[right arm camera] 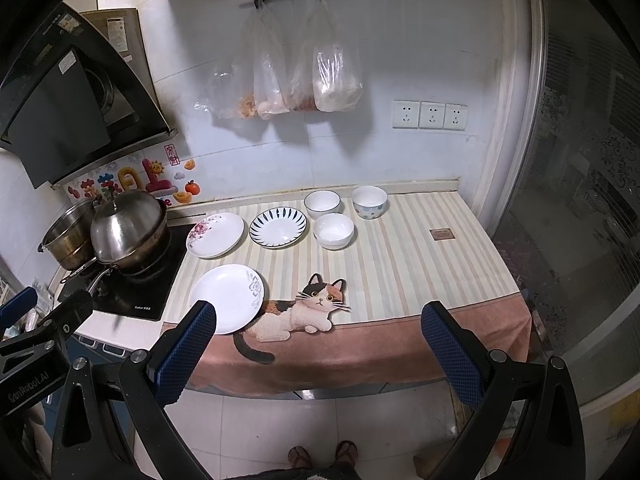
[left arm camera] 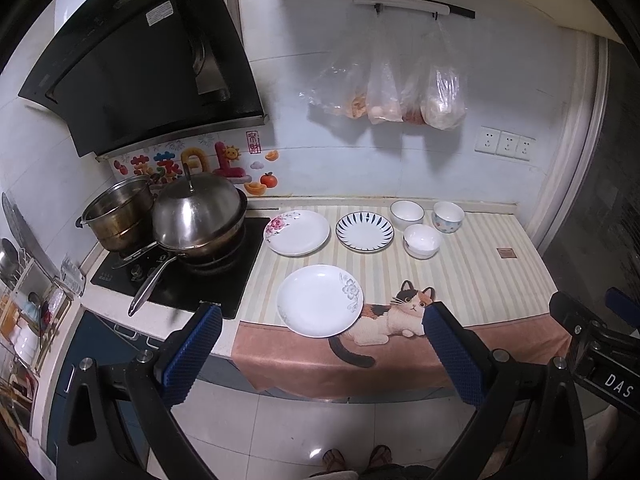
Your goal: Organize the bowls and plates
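Observation:
Three plates lie on the striped cloth: a white plate with a grey flower at the front, a pink-flower plate and a blue-striped plate behind it. Three bowls stand to their right: a plain white bowl, a dark-rimmed bowl and a dotted bowl. My left gripper and my right gripper are both open and empty, held back in front of the counter edge.
A stove at the left carries a lidded wok and a steel pot; the wok handle sticks out toward the front. A range hood hangs above it. Plastic bags hang on the wall. A dish rack stands at far left.

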